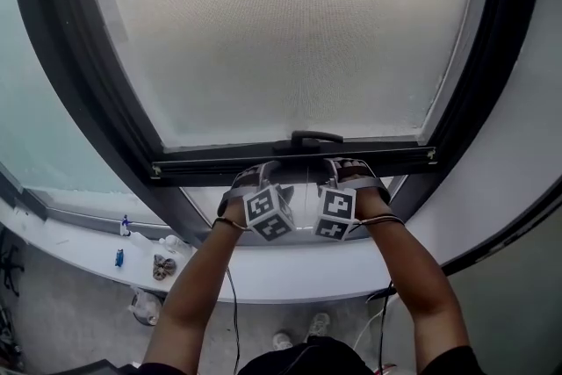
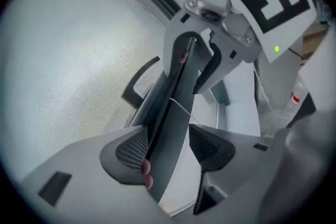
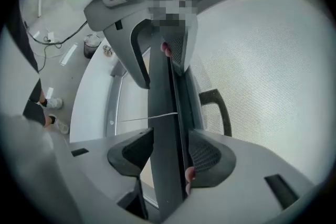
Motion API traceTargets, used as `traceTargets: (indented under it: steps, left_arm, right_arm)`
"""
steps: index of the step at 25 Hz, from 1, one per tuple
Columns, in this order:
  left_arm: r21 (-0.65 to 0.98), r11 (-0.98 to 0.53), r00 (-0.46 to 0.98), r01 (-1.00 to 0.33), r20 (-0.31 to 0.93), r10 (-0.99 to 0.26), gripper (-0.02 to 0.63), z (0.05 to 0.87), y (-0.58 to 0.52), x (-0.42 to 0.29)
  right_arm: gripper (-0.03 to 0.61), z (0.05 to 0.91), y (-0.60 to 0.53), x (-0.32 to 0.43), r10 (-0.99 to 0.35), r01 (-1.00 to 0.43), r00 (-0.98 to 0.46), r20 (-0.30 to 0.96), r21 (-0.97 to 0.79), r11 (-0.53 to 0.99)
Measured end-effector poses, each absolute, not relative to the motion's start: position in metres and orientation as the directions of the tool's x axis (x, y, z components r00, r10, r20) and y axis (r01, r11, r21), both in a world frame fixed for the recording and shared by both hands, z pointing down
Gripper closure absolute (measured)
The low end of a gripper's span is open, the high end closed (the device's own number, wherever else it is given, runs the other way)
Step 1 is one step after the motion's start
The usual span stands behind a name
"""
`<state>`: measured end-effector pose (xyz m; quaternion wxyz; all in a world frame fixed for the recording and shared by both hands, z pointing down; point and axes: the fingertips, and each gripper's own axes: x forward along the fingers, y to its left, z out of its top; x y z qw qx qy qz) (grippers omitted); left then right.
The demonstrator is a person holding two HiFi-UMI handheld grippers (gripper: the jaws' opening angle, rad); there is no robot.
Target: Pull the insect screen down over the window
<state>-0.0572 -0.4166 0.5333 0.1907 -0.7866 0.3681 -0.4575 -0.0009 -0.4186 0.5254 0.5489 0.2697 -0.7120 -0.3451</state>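
Note:
The insect screen [image 1: 290,31], a pale mesh, covers most of the window. Its dark bottom bar [image 1: 211,162] carries a small black handle [image 1: 306,139] at its middle. My left gripper [image 1: 256,177] and right gripper [image 1: 353,173] reach up side by side just below that handle. In the left gripper view the bar [image 2: 176,113] runs between the pads of the left gripper [image 2: 168,152], which press on it. The right gripper [image 3: 170,152] clamps the same bar [image 3: 165,113] in the right gripper view. A pink fingertip [image 2: 147,168] shows beside one pad.
The dark window frame [image 1: 79,75] curves round the screen. Below lies a white sill [image 1: 263,277] with small bottles [image 1: 123,228] and oddments at the left. A thin pale cord [image 3: 147,118] crosses under the bar. Cables and shoes show on the floor [image 1: 53,312].

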Motion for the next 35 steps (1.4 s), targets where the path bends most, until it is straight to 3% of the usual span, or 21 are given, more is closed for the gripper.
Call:
traceTargets:
  steps: [5,11,14,17,21,28,31,35]
  left_arm:
    - [-0.509,-0.643,0.432,-0.572,0.48,-0.764,0.373,0.509,-0.397,-0.051]
    - [-0.325,-0.551,0.489,-0.769,0.257,-0.833,0.374,0.459,-0.37,-0.06]
    - [-0.197,-0.485,0.467,-0.852,0.133,-0.874,0.422,0.43,-0.348,-0.073]
    - [-0.145,-0.424,0.42,-0.894,0.059,-0.906,0.491,0.418,-0.328,-0.092]
    - [-0.137,-0.419,0.416,-0.898,0.048,-0.908,0.5,0.423,-0.301,-0.099]
    - [-0.121,-0.399,0.399,-0.909,0.023,-0.917,0.546,0.424,-0.263,-0.098]
    - [-0.11,-0.379,0.377,-0.919,0.037,-0.926,0.612,0.429,-0.249,-0.095]
    - [-0.097,-0.356,0.355,-0.929,0.028,-0.934,0.612,0.438,-0.23,-0.087]
  right_arm:
    - [0.382,0.507,-0.405,0.0,-0.796,-0.173,-0.308,0.522,0.792,0.586]
    - [0.383,0.461,-0.371,-0.006,-0.842,-0.471,-0.398,0.364,0.707,0.528]
    - [0.383,0.429,-0.347,-0.006,-0.875,-0.653,-0.421,0.239,0.59,0.475]
    - [0.43,0.405,-0.32,0.0,-0.905,-0.766,-0.408,0.117,0.496,0.409]
    - [0.467,0.396,-0.287,0.005,-0.922,-0.833,-0.385,0.032,0.417,0.362]
    - [0.566,0.402,-0.249,0.013,-0.942,-0.89,-0.337,-0.008,0.33,0.315]
    - [0.574,0.403,-0.235,0.018,-0.942,-0.896,-0.335,-0.024,0.317,0.311]
    - [0.574,0.411,-0.216,0.028,-0.942,-0.913,-0.335,-0.03,0.258,0.316]
